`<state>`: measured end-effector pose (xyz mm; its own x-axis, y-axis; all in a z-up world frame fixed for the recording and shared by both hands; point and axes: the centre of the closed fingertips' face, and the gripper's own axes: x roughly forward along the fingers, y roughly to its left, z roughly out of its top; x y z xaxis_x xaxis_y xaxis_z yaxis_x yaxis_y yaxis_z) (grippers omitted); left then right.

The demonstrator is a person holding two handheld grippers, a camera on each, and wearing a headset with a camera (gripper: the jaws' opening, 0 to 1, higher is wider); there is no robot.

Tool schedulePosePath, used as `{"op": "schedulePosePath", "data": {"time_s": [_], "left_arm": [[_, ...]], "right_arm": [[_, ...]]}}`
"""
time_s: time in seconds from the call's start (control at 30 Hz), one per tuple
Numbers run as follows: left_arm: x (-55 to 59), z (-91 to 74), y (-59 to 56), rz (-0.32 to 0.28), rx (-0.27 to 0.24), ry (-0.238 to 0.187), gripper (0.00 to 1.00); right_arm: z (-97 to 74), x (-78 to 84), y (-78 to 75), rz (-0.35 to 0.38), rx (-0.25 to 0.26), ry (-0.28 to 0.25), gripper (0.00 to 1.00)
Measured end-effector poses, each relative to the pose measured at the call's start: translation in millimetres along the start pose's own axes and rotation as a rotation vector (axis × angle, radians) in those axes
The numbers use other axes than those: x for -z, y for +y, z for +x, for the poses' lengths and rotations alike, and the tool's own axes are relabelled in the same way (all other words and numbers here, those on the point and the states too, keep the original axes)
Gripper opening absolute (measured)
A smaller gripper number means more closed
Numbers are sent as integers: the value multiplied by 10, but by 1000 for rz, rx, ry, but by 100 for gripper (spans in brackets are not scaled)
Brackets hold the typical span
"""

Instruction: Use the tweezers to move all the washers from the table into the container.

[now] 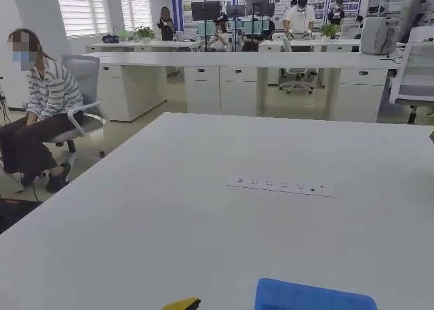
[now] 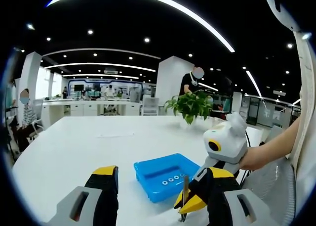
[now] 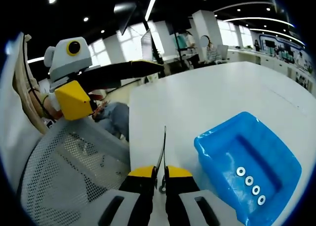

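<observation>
At tabletop edge: you may knock the container [image 3: 217, 152] off.
Right claw [image 3: 160, 173]: clamps tweezers [image 3: 162, 149]; they may twist.
Left claw [image 2: 163, 179]: spread, empty.

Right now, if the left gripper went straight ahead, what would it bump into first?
Probably the blue container, lying straight ahead between the open jaws of the left gripper, with four washers inside. Depth is hard to judge.
</observation>
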<state>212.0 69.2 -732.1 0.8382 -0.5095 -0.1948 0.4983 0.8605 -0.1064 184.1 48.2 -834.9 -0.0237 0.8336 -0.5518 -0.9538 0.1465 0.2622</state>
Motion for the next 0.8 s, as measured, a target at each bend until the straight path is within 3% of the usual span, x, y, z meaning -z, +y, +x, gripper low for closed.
{"op": "schedulePosePath", "data": {"time_s": [0.17,0.47,0.63,0.8], "left_arm": [[-3,1,-2,0,-1,0,73],[2,2,-9,-2,0,0,73],[9,2,-9,1,0,3,73],[1,1,-8,2,-1,1,73]], "right_arm": [[-35,-25,-51,33,11,-31,4],[-9,11,-33,32,5,-21,4],[7,17,13,-19,16,-13,4],[28,27,93,-135,18,5,4]]}}
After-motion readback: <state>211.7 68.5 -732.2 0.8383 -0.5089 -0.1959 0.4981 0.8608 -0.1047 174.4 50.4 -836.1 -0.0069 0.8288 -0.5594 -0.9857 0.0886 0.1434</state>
